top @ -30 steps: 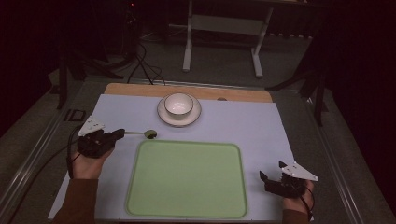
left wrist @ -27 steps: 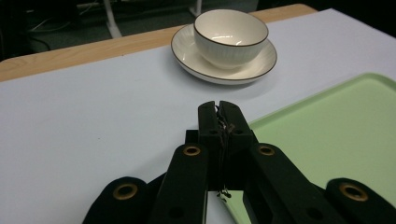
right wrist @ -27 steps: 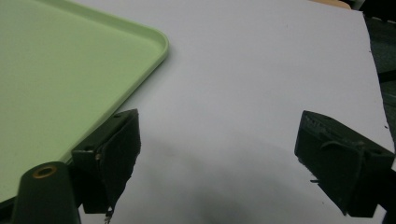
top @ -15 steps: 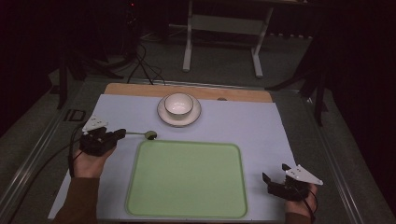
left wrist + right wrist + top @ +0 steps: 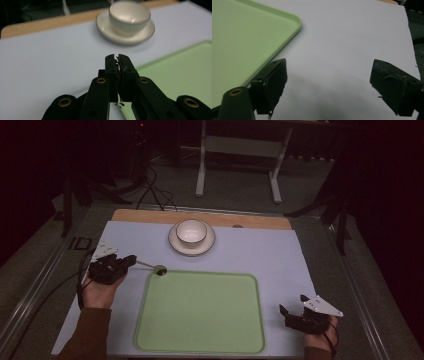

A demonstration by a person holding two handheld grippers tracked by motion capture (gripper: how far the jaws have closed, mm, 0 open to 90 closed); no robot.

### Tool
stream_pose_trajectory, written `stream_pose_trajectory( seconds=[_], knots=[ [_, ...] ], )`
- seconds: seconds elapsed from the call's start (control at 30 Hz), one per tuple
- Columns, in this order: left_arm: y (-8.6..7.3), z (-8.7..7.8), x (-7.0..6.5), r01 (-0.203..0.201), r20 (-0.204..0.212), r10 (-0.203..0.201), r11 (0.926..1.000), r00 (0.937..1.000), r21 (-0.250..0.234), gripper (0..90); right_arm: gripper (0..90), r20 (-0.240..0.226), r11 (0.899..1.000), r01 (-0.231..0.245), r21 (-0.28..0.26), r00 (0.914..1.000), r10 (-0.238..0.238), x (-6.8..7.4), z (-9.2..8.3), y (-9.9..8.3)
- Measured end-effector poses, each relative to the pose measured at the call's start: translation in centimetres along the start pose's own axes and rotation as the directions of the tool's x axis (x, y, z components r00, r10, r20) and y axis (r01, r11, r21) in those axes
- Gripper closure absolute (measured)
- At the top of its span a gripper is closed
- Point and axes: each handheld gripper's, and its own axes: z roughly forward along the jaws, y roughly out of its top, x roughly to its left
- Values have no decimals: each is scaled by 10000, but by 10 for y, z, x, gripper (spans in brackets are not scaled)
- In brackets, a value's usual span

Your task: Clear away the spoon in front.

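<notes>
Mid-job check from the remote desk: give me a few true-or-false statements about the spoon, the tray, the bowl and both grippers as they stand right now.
1. The left gripper is shut on the handle of the spoon. True.
2. The spoon's head lies in the middle of the green tray. False: it sits at the tray's far left corner, by the rim.
3. The white bowl stands on a saucer beyond the tray. True.
4. The right gripper is shut on the tray's edge. False: its jaws stand wide apart over the white mat, beside the tray, holding nothing.
5. The bowl lies tipped on its side. False: it stands upright.
</notes>
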Motion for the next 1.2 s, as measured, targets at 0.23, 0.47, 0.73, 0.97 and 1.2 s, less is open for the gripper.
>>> stream_pose_trajectory(
  seconds=[0.23, 0.47, 0.73, 0.97, 1.2],
  knots=[
    [9, 22, 2, -2, 57, 9, 9924, 10000, -1227, 874, 142, 11, 10000, -26, 13, 10000, 26, 0, 1, 0],
    [18, 33, 10, 695, 640, -612, 9882, 9961, -1363, 889, 142, 4, 10000, -29, 8, 10000, 29, -1, 0, 0],
    [23, 14, 5, 726, 884, -599, 9864, 9943, -1473, 889, 142, -7, 10000, -26, -7, 10000, 26, -1, 0, 0],
    [23, -2, 3, 488, 835, -369, 9881, 9958, -1458, 889, 142, -12, 10000, -23, 7, 10000, 23, -1, 1, 0],
    [25, -11, -1, 203, 970, -86, 9926, 9952, -1197, 889, 142, -18, 10000, -17, -2, 10000, 17, 0, 1, 0]
  ],
)
